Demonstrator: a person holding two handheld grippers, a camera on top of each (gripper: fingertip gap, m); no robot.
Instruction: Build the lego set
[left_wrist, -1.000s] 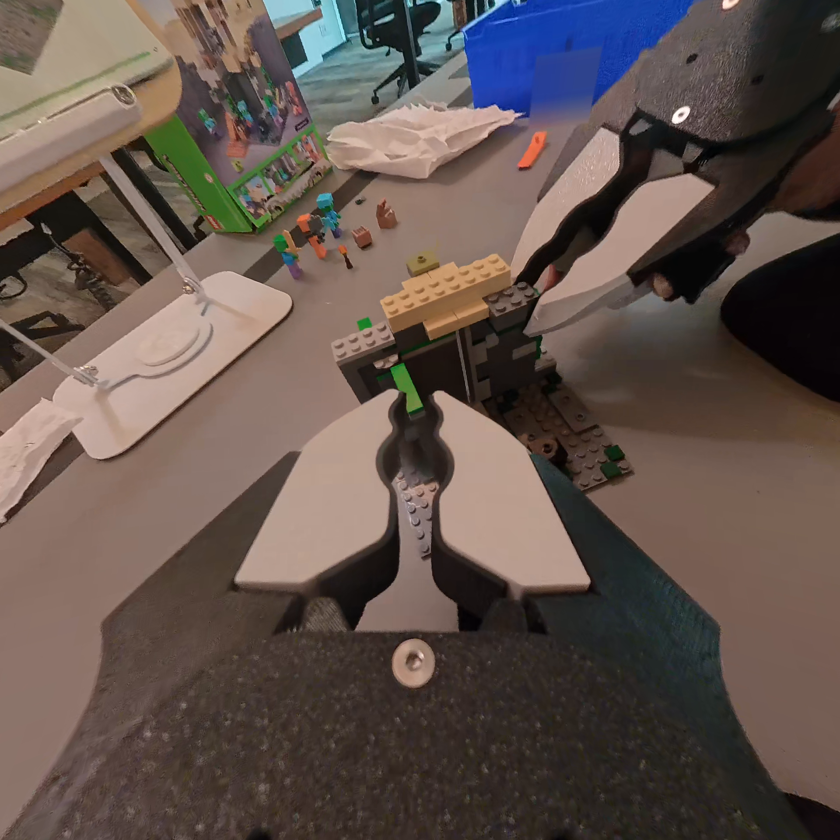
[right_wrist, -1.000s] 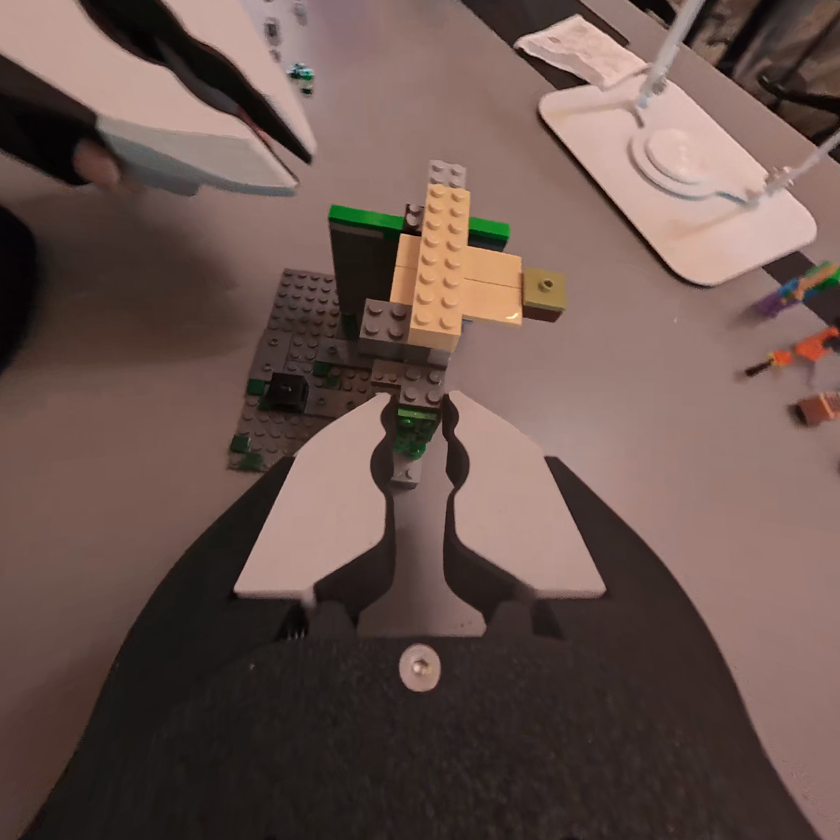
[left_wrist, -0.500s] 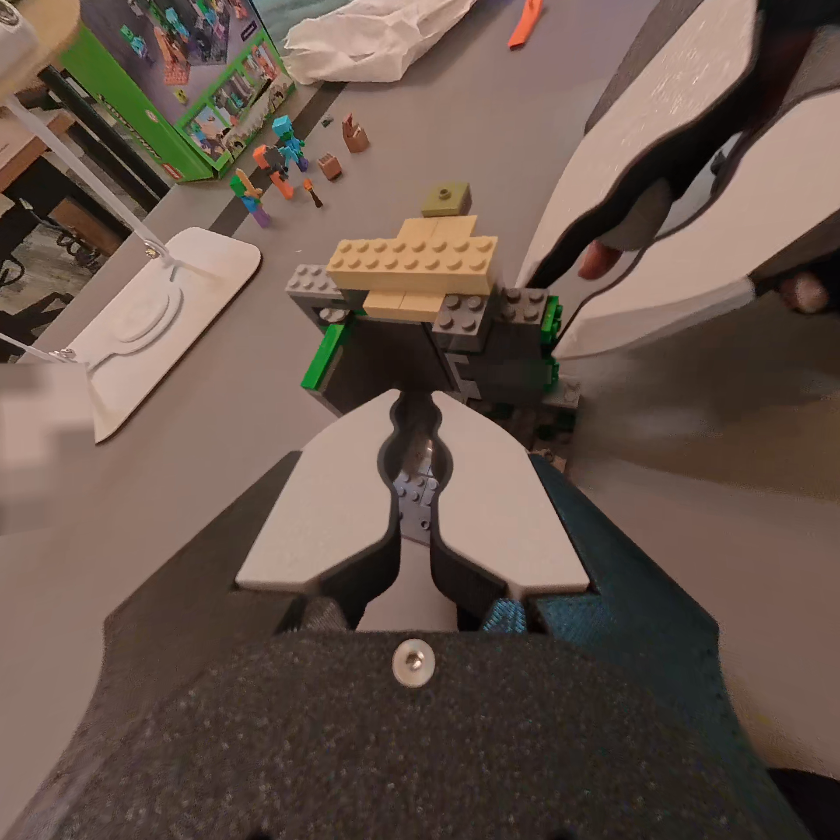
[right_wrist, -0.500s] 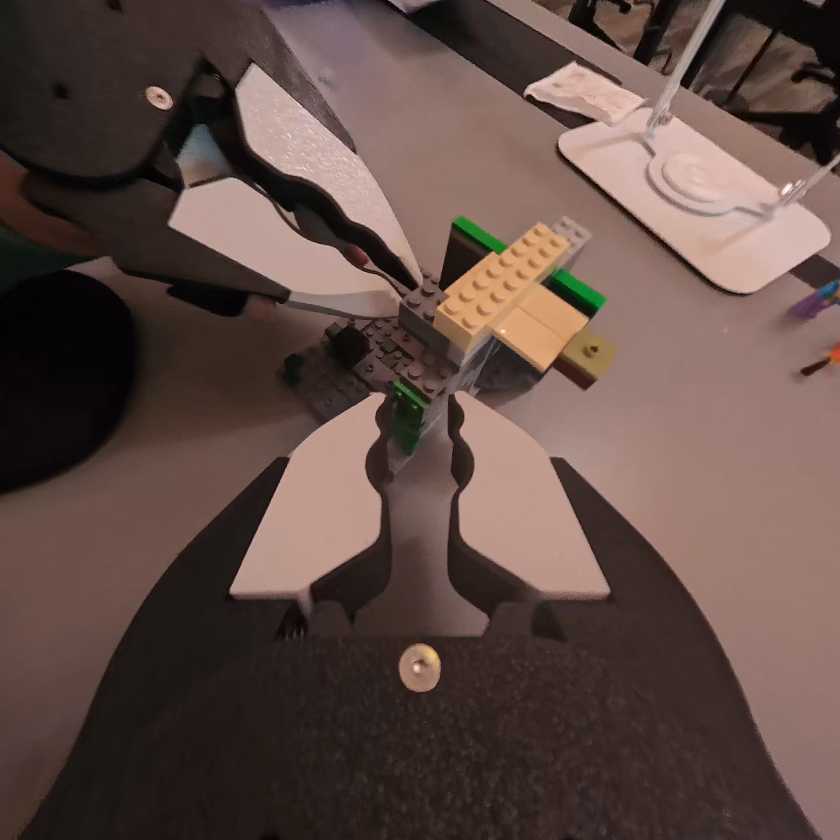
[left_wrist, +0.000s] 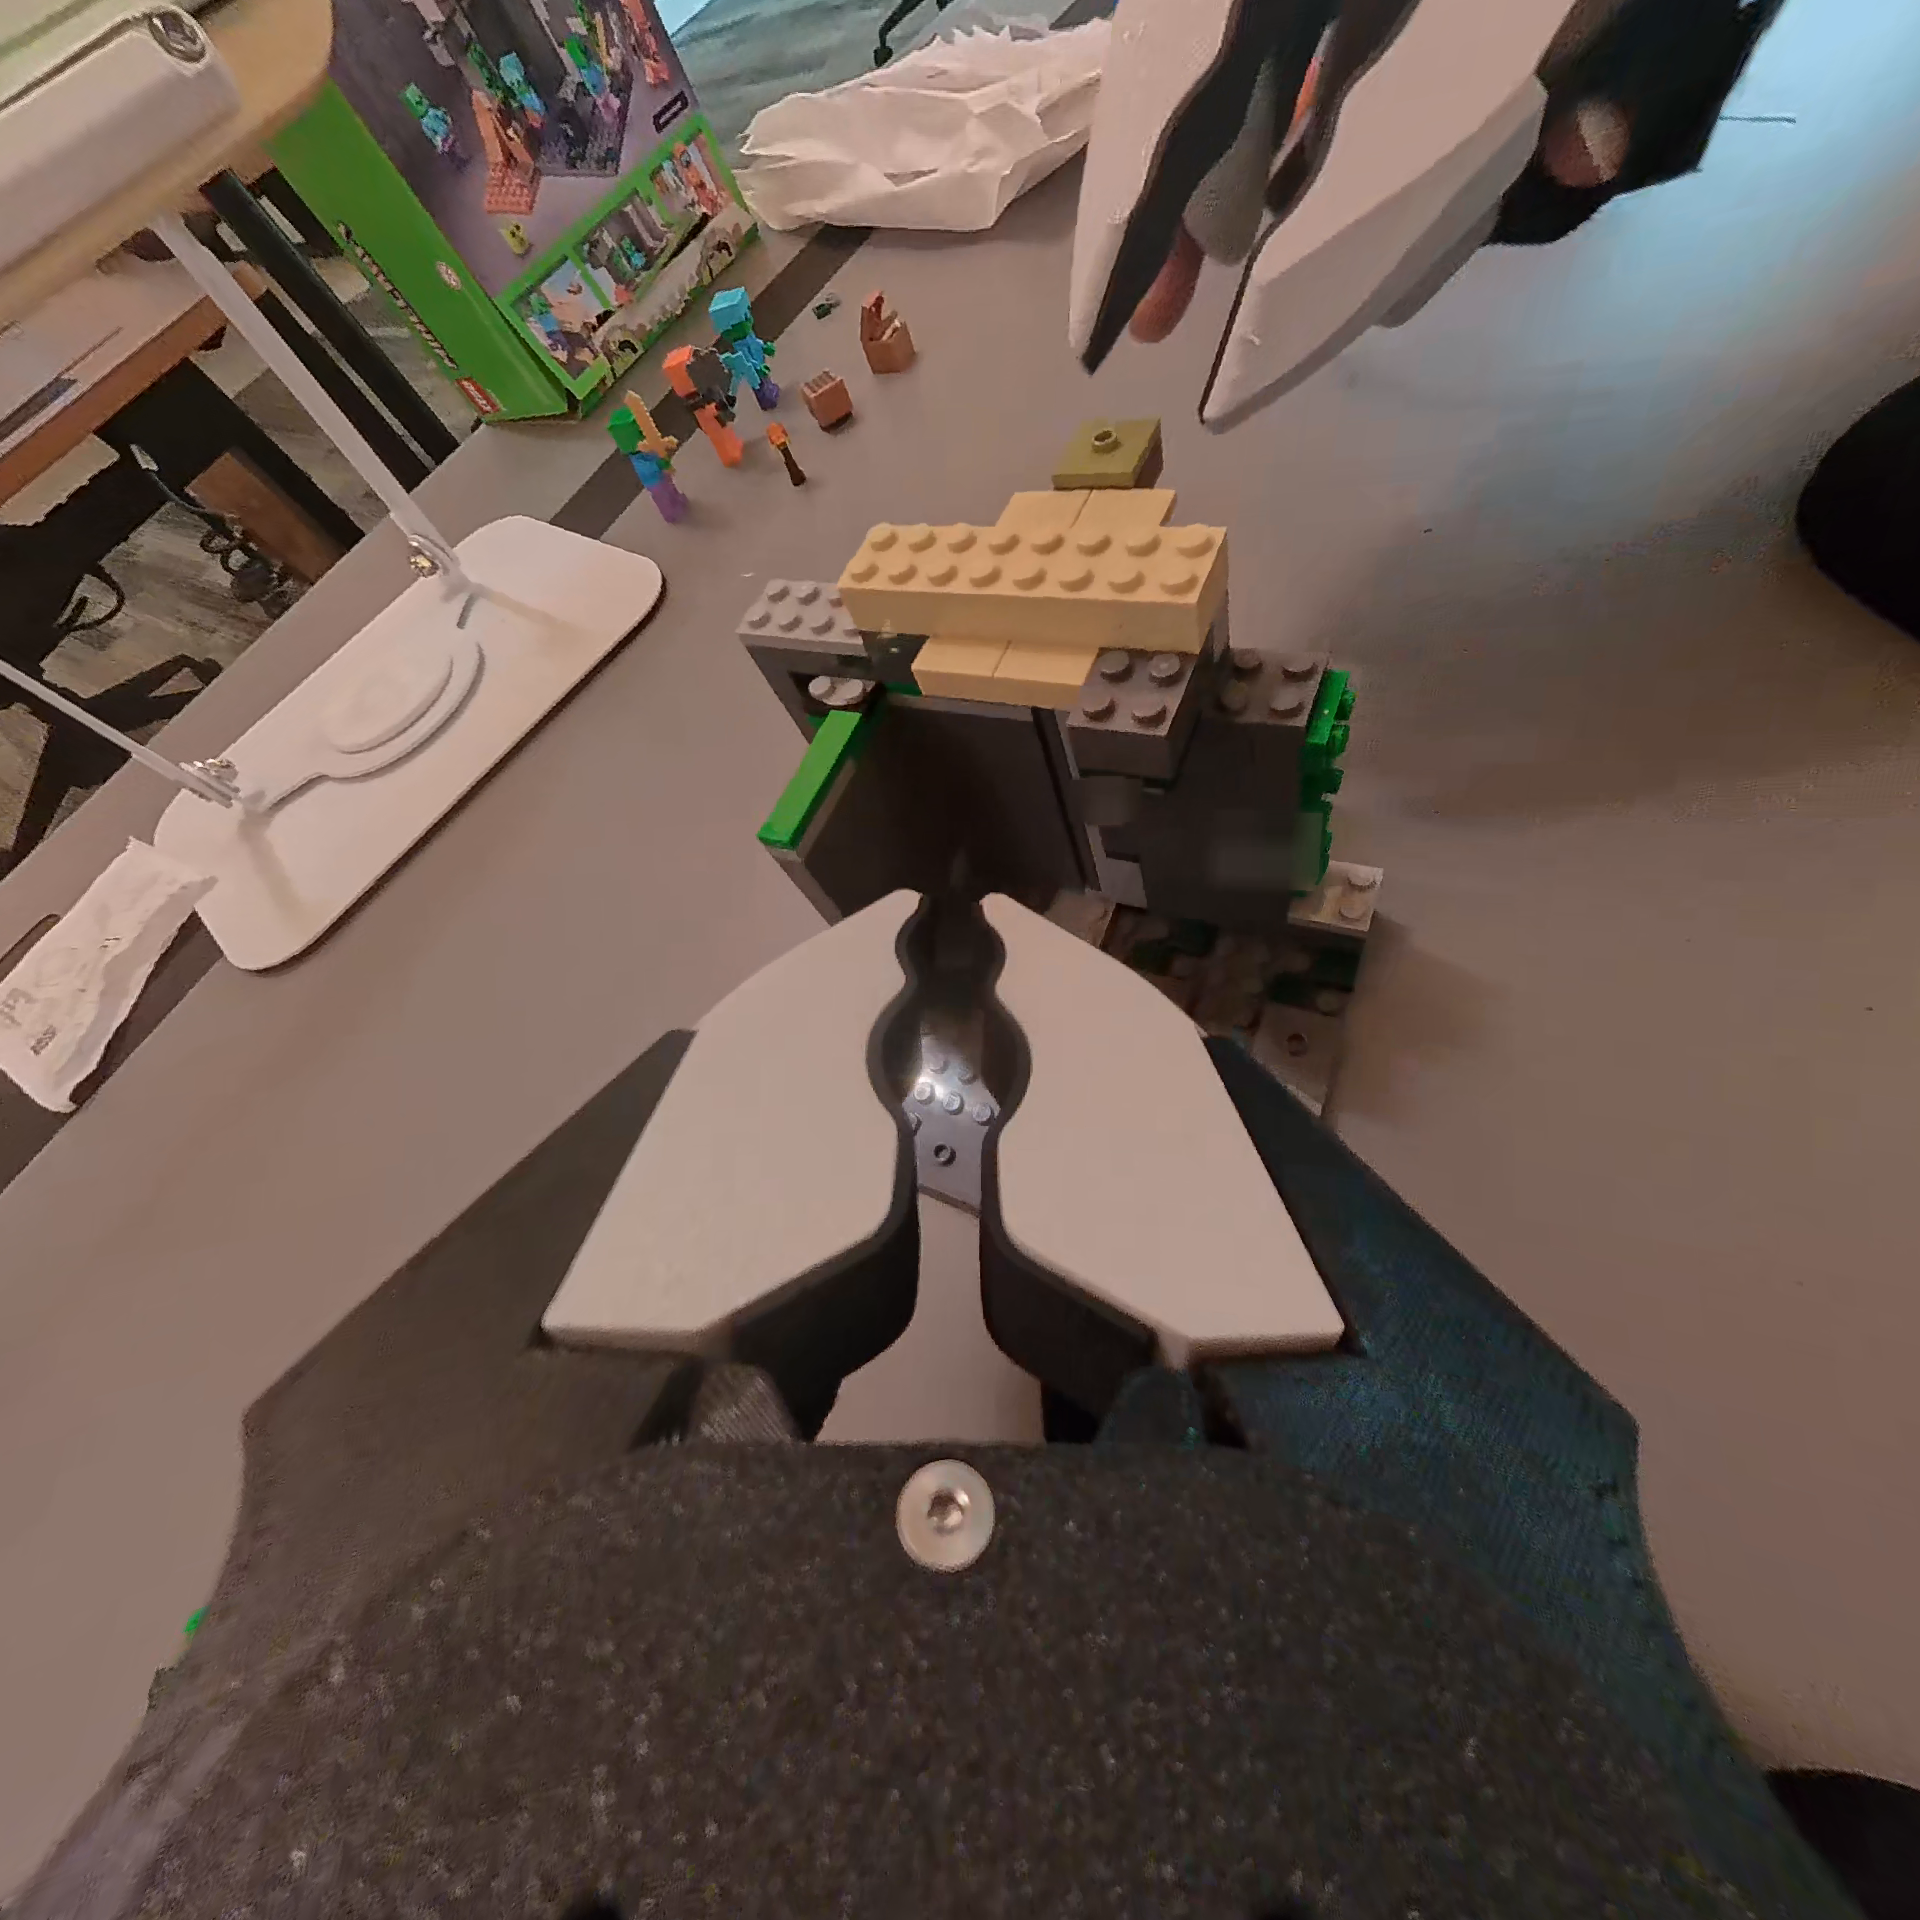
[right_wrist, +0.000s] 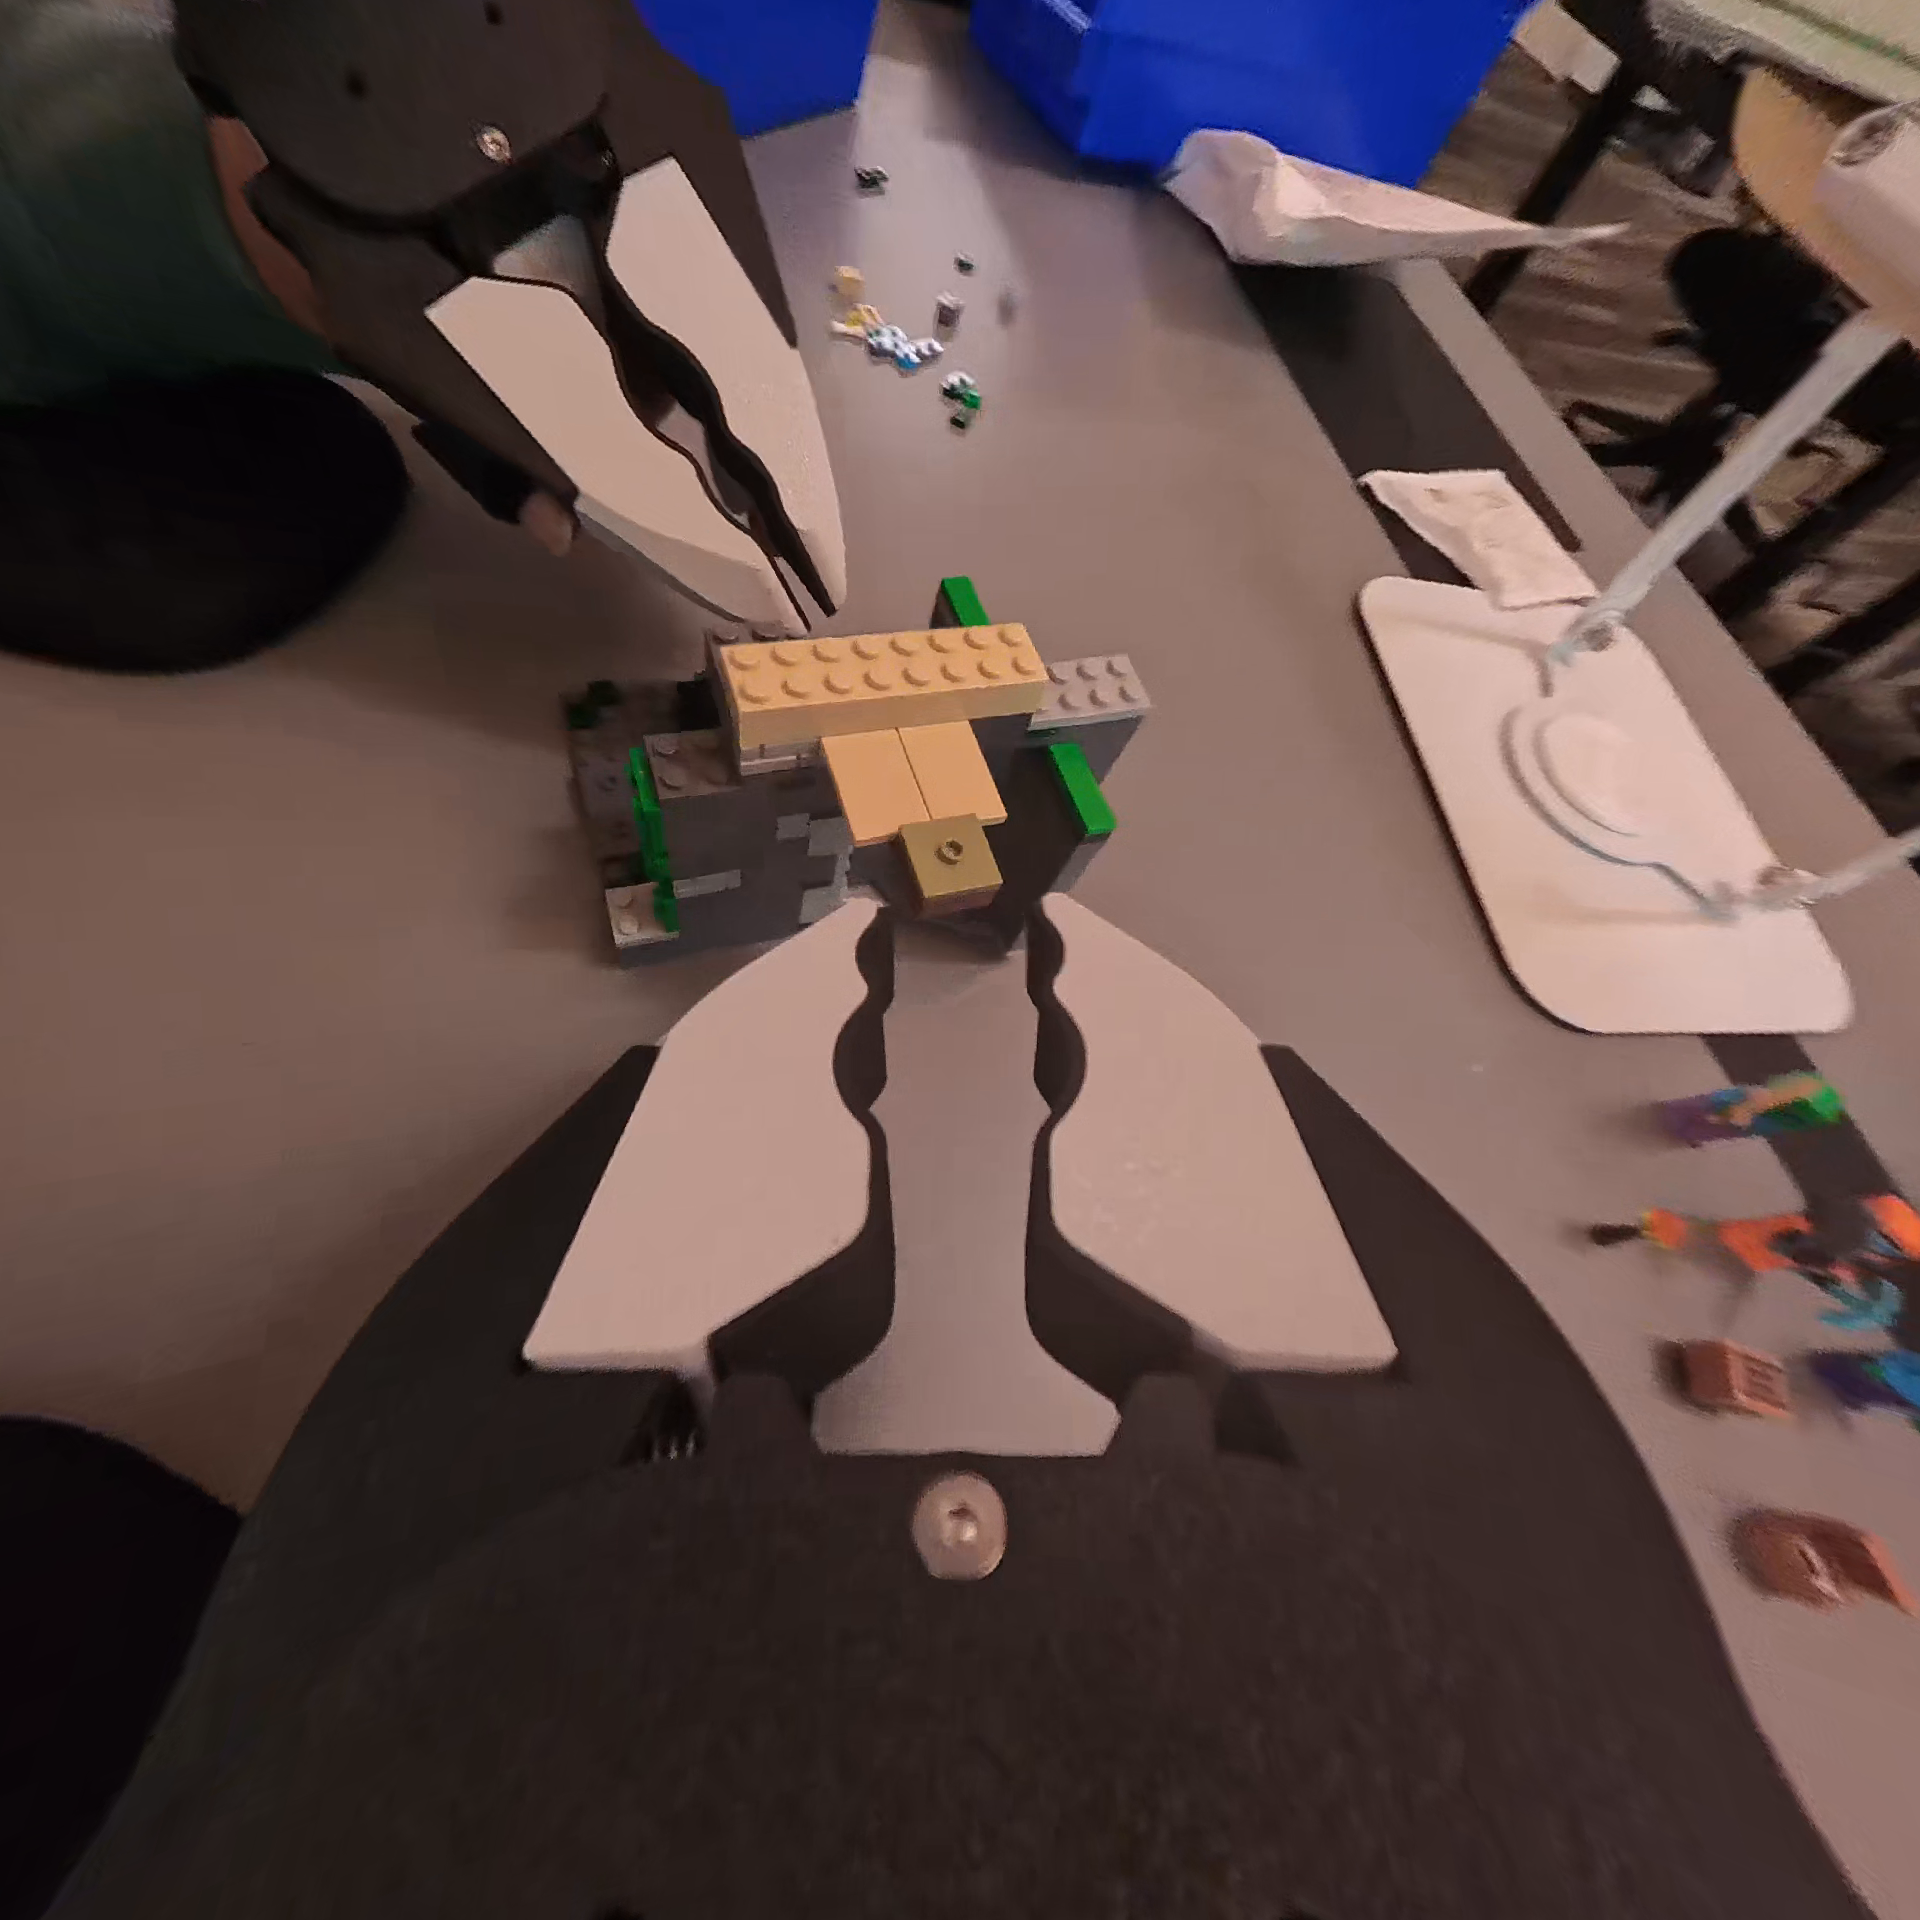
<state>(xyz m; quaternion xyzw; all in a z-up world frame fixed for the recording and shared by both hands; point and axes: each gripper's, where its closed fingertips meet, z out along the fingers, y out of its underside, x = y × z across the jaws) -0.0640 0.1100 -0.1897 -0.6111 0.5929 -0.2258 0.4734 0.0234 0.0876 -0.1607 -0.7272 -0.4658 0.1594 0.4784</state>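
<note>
The lego build (left_wrist: 1029, 592) is a dark grey wall with green trim, a long tan brick on top and an olive brick (left_wrist: 1107, 452) at its far end, on a grey baseplate (left_wrist: 1278, 997). My left gripper (left_wrist: 951, 904) is shut on a small grey studded plate (left_wrist: 951, 1122) and hovers at the wall's near side. In the right wrist view the left gripper's tips (right_wrist: 816, 603) touch the back of the build (right_wrist: 883, 675). My right gripper (right_wrist: 961, 920) is open and empty, just short of the olive brick (right_wrist: 951, 857). It also shows above the build in the left wrist view (left_wrist: 1153, 379).
Minifigures (left_wrist: 717, 395) and brown pieces (left_wrist: 883, 338) stand beyond the build, next to the set's box (left_wrist: 540, 208). A white stand base (right_wrist: 1590, 810) lies beside the build. Loose small pieces (right_wrist: 904, 332), a white paper bag (right_wrist: 1330, 208) and a blue bin (right_wrist: 1247, 83) lie farther off. The grippers' ends are close to 10 cm from one another.
My right gripper has swung round from the build's green corner to its olive-brick end and opened wider. My left gripper has moved in over the build, still holding the grey plate.
</note>
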